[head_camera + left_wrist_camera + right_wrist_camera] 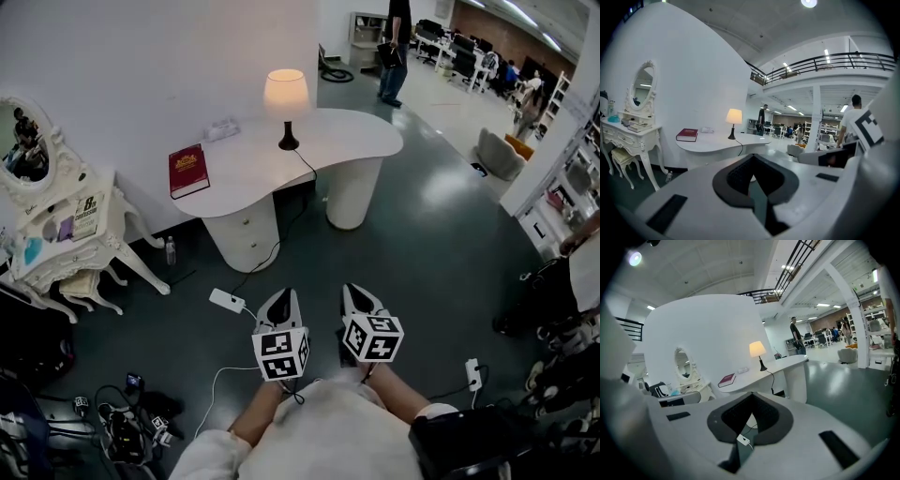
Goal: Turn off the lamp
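I see the lamp (286,97) glowing on the white table (352,136) — my left gripper (279,298) and right gripper (359,292) are both clenched on nothing, well apart from it.

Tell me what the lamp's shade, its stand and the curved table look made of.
The lamp shade looks like matte fabric or paper: it glows evenly from the light inside. The stand is dark and smooth, perhaps metal or plastic; too small to tell. The curved table is seamless, smooth white, possibly painted wood or moulded composite.
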A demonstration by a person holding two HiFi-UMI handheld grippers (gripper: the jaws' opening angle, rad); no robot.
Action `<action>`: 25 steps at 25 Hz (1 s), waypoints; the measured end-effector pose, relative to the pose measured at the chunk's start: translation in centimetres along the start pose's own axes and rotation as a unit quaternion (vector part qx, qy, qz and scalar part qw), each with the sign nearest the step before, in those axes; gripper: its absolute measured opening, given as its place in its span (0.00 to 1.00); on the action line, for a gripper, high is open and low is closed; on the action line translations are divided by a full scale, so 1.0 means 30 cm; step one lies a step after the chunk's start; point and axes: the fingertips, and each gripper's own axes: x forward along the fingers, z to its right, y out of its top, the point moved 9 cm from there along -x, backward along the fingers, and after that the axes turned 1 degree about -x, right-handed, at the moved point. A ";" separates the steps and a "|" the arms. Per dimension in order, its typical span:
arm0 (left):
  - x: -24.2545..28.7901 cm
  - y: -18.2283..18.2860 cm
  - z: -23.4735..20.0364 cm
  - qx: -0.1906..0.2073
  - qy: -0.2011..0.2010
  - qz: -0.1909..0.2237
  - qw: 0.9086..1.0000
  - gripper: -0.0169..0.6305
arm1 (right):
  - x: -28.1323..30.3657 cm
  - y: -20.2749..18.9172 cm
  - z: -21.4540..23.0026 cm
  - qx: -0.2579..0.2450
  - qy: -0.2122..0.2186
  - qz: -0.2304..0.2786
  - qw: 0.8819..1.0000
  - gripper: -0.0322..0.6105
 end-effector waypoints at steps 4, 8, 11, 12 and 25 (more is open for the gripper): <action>0.057 0.009 0.009 0.001 0.006 -0.002 1.000 0.04 | 0.048 0.016 0.033 -0.002 0.010 -0.007 1.000 0.05; 0.109 0.015 0.011 0.000 0.009 -0.001 1.000 0.04 | 0.089 0.036 0.066 -0.005 0.014 -0.009 1.000 0.05; 0.142 0.021 0.015 -0.001 0.009 0.002 1.000 0.04 | 0.113 0.054 0.095 -0.008 0.016 -0.010 1.000 0.05; 0.152 0.022 0.018 -0.002 0.010 0.003 1.000 0.04 | 0.119 0.060 0.106 -0.009 0.016 -0.011 1.000 0.05; 0.251 0.013 0.042 0.000 0.021 0.001 1.000 0.04 | 0.201 0.097 0.214 -0.011 0.023 -0.023 0.999 0.05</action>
